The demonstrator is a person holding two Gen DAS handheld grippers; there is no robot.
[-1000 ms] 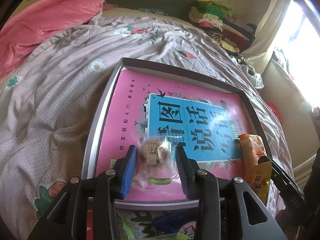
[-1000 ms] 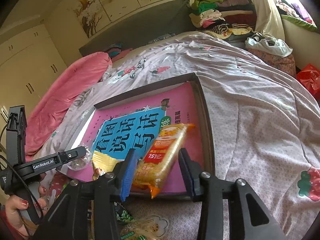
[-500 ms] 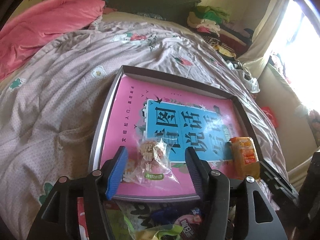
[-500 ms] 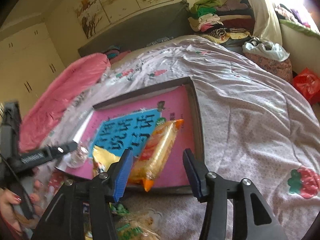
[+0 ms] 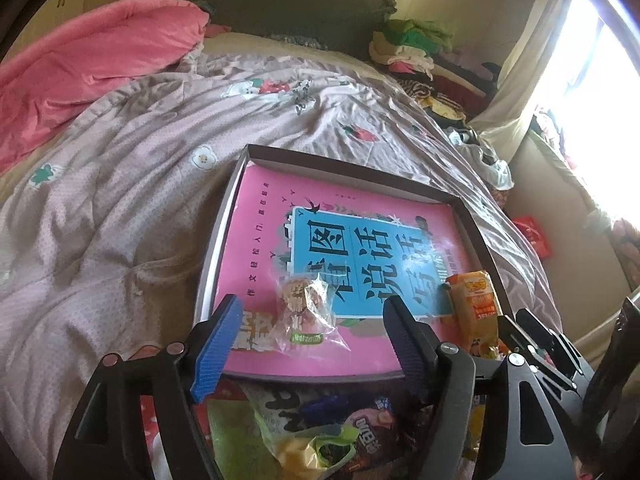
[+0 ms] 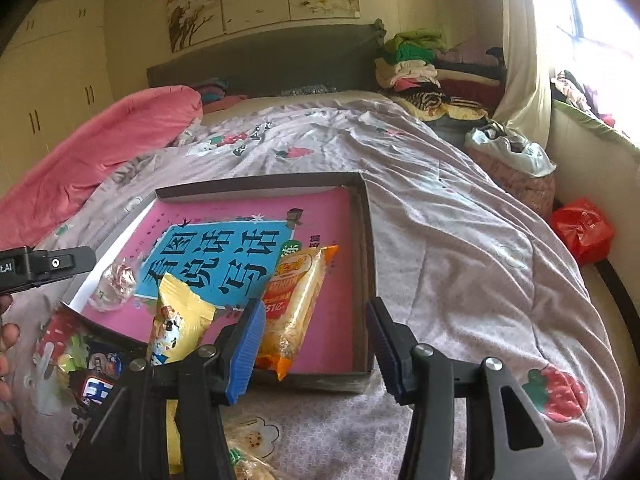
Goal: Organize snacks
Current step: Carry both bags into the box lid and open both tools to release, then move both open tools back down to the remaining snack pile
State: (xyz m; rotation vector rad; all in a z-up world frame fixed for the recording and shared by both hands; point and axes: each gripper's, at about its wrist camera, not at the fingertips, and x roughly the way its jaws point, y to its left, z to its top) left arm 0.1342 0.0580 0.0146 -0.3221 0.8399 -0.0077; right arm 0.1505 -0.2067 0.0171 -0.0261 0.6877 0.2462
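Observation:
A shallow dark box (image 5: 344,162) (image 6: 370,248) lined with a pink and blue book lies on the bed. A clear-wrapped cookie snack (image 5: 306,312) (image 6: 114,280) lies in its near left part. An orange snack pack (image 5: 474,304) (image 6: 298,300) lies in its near right corner. My left gripper (image 5: 312,332) is open and empty, just behind the cookie snack. My right gripper (image 6: 316,336) is open and empty, just behind the orange pack. A yellow snack bag (image 6: 176,328) stands by the box's near edge.
Several loose snack packets (image 5: 320,428) (image 6: 92,364) lie on the quilt (image 5: 100,200) in front of the box. A pink duvet (image 5: 80,64) lies at the far left. Folded clothes (image 6: 412,60) are stacked at the headboard. A red bag (image 6: 582,230) sits on the floor at right.
Both grippers have opened and let go: the cookie snack and the orange pack now lie in the box. Both grippers have drawn back toward the near edge.

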